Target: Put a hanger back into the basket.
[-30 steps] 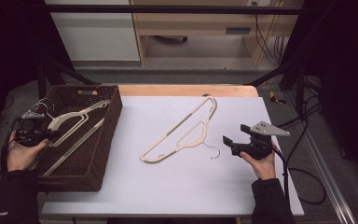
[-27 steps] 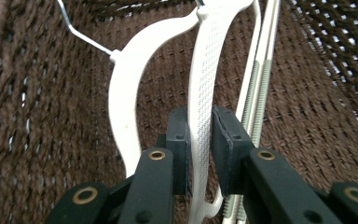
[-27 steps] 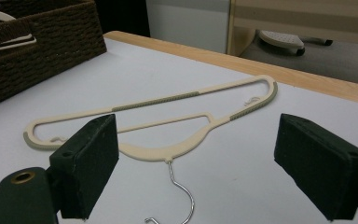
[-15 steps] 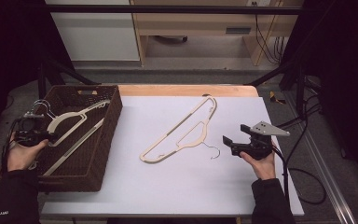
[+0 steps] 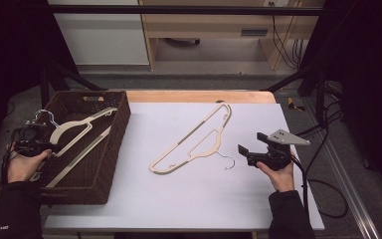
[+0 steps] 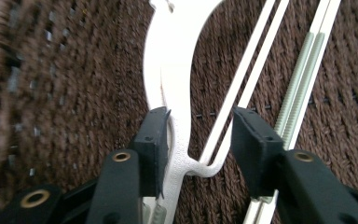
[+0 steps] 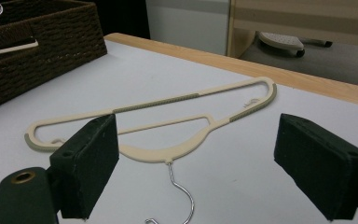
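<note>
- I am holding my left gripper [image 5: 34, 141] over the left end of the brown woven basket [image 5: 113, 149], which is sitting on the left part of the tabletop [image 5: 189, 199].
- A cream hanger [image 5: 74, 130] is lying inside the basket, its wire hook [image 5: 44, 115] poking up near the basket's left rim, just beside my left gripper.
- In the left gripper view, the neck of this hanger [image 6: 170, 93] is sitting between my two black jaws. The jaws have just been opening: the left pad is touching or nearly touching the neck, the right pad is standing clear of it, so nothing is being squeezed.
- Beside it in the basket, thin pale bars [image 6: 303, 84] are running diagonally over the weave; I cannot tell whether they are belonging to the same hanger or a second one.
- I am holding my right gripper [image 5: 246, 152] low over the right part of the tabletop, jaws spread wide with nothing between them.
- A second cream hanger [image 5: 194, 142] is lying flat in the middle of the tabletop, its metal hook [image 5: 227, 162] pointing toward my right gripper, near it but apart.
- In the right gripper view, that hanger [image 7: 158, 116] is lying ahead of the open jaws, with its hook [image 7: 182, 193] curling between them and the basket [image 7: 37, 51] sitting farther off.
</note>
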Tool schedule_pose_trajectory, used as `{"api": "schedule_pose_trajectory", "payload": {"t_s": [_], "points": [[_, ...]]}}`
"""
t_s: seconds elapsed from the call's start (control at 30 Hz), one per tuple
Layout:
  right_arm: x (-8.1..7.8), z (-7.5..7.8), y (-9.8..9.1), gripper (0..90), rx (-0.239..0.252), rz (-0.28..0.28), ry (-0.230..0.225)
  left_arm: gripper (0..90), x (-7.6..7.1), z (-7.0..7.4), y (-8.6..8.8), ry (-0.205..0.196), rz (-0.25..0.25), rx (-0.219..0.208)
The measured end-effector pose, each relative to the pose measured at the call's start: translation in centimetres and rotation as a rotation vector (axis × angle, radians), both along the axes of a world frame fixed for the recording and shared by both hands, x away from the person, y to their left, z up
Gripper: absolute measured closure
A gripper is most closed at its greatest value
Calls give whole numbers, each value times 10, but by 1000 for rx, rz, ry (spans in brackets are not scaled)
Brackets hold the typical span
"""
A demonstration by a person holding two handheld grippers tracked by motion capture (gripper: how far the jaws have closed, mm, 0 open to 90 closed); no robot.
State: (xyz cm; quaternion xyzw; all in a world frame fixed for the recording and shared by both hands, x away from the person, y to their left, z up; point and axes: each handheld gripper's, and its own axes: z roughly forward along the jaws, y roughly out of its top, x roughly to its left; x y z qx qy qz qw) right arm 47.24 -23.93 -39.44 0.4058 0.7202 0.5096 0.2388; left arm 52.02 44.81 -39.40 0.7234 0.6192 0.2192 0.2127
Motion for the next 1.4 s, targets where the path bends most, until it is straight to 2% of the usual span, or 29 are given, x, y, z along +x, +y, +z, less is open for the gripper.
{"api": "schedule_pose_trajectory", "payload": {"t_s": [0.07, 0.1, 0.17, 0.27, 0.3, 0.33, 0.47, 0.67, 0.73, 0.8, 0.87, 1.03, 1.2, 1.27, 1.33, 1.4], "points": [[0, 0, -1, 141, -4, 3, -3, 508, -1, 1, 0, -10, -3, -14], [0, 0, -1, 141, -4, 3, -3, 496, -3, 6, 0, -31, -4, -10], [0, 1, -1, 140, -1, 0, -8, 464, -8, 14, -1, -79, -32, -32], [-1, 1, -3, 140, 0, -1, -14, 401, -16, 30, -4, -184, -68, -80], [-1, 1, -3, 140, 0, -1, -14, 384, -16, 30, -4, -184, -68, -80], [-2, 3, -4, 140, 4, -4, -12, 363, -21, 41, -8, -251, -90, -108], [-3, 4, -4, 140, 12, -7, -15, 292, -32, 62, -22, -358, -153, -163], [-4, 5, -6, 139, 15, -7, -21, 159, -46, 80, -55, -462, -274, -216], [-4, 6, -6, 139, 25, -14, -21, 135, -48, 83, -61, -474, -292, -222], [-4, 6, -6, 139, 28, -13, -20, 119, -55, 87, -81, -510, -340, -241], [-4, 6, -6, 139, 26, -8, -23, 111, -58, 88, -93, -533, -362, -253], [-6, 6, -6, 138, 25, -7, -22, 104, -65, 86, -127, -571, -433, -298], [-6, 7, -5, 137, 29, -5, -25, 96, -67, 79, -156, -574, -493, -311], [-6, 7, -5, 137, 29, -5, -24, 96, -67, 75, -165, -571, -506, -314], [-6, 7, -6, 138, 31, -3, -24, 96, -67, 71, -175, -563, -529, -338], [-6, 7, -5, 138, 32, -7, -22, 96, -67, 66, -184, -556, -547, -336]]}}
